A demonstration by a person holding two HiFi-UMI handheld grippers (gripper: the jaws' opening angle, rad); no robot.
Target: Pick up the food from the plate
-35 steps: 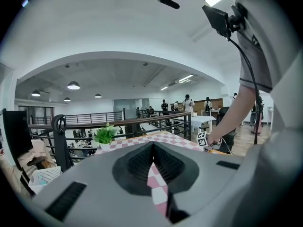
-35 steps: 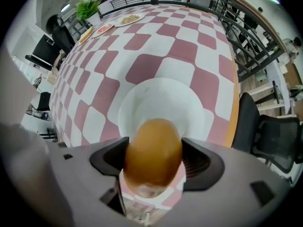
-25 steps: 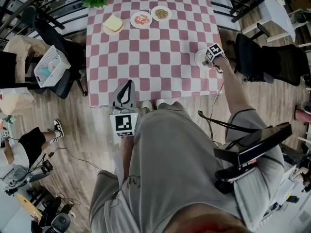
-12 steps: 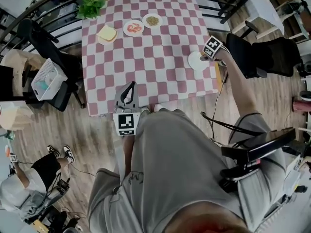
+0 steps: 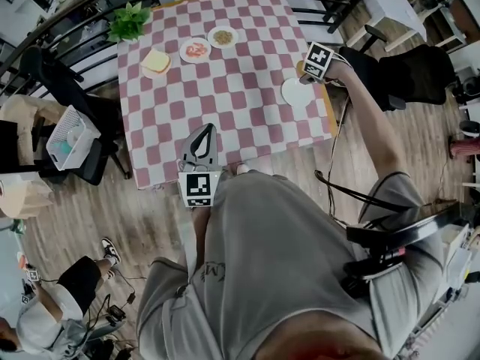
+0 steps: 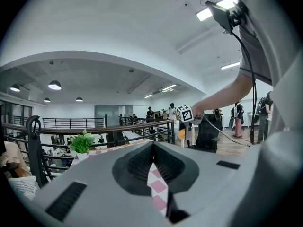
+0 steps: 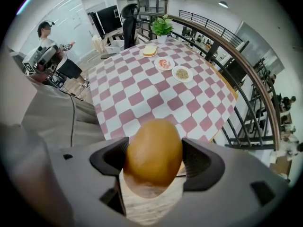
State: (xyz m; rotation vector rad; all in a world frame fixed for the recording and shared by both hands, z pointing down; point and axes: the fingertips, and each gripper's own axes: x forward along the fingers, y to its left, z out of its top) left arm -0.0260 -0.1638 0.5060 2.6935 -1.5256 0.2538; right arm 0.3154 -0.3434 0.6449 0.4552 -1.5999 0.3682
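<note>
Your right gripper [image 7: 154, 158] grips a golden-brown oval bread roll [image 7: 153, 143] between widely spread jaws. It has lifted clear of the round white plate [image 5: 297, 93], which now sits bare on the pink-and-white checked tablecloth [image 5: 225, 81]. The pick looks complete. Your left gripper [image 5: 201, 147] is closed and empty at the table's near edge.

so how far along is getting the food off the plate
Done: the bun is gripped in the right tool, up off the white plate, which looks bare. In hand: holding it above the table. Left: nothing on that plate; the left tool is shut.
</note>
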